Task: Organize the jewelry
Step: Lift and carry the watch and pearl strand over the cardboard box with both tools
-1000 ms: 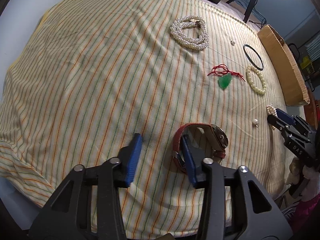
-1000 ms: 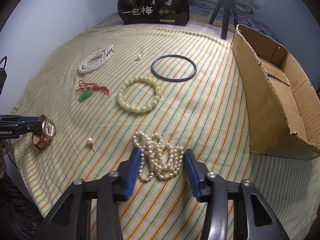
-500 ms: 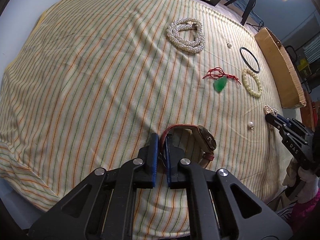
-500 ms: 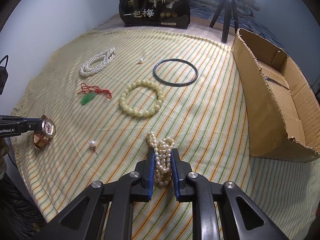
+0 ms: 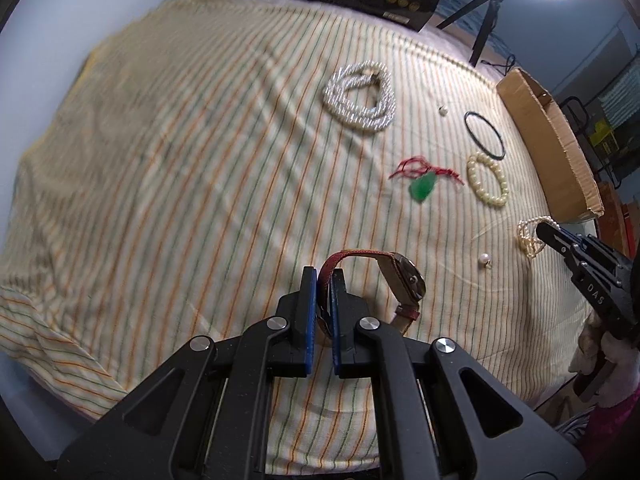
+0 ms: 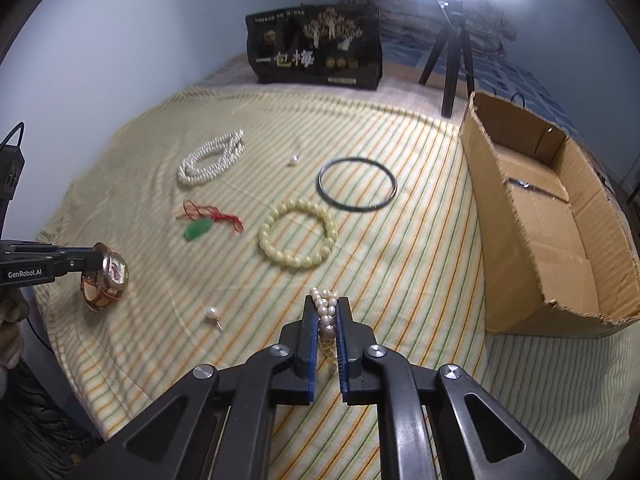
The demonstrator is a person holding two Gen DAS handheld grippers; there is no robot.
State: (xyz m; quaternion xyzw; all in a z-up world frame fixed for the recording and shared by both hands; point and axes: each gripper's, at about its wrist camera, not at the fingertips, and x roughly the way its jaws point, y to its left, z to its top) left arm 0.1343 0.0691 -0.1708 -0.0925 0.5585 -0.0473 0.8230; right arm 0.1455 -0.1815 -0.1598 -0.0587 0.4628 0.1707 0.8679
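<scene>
My left gripper [image 5: 324, 276] is shut on the red strap of a wristwatch [image 5: 400, 276] and holds it just above the striped cloth [image 5: 180, 168]. The watch also shows at the left of the right wrist view [image 6: 108, 280]. My right gripper [image 6: 325, 306] is shut on a bunched pearl strand [image 6: 326, 316] and holds it a little above the cloth; the strand also shows in the left wrist view [image 5: 530, 236]. An open cardboard box [image 6: 552, 232] stands at the right.
On the cloth lie a white pearl necklace [image 6: 212, 158], a green pendant on red cord [image 6: 198, 230], a cream bead bracelet [image 6: 298, 238], a dark bangle [image 6: 356, 184] and two loose pearls [image 6: 211, 313] [image 6: 294, 159]. A black bag [image 6: 316, 54] and a tripod [image 6: 452, 52] stand behind.
Both grippers closed from open, the left on the watch strap and the right on the pearl strand. Both have since lifted their items off the cloth.
</scene>
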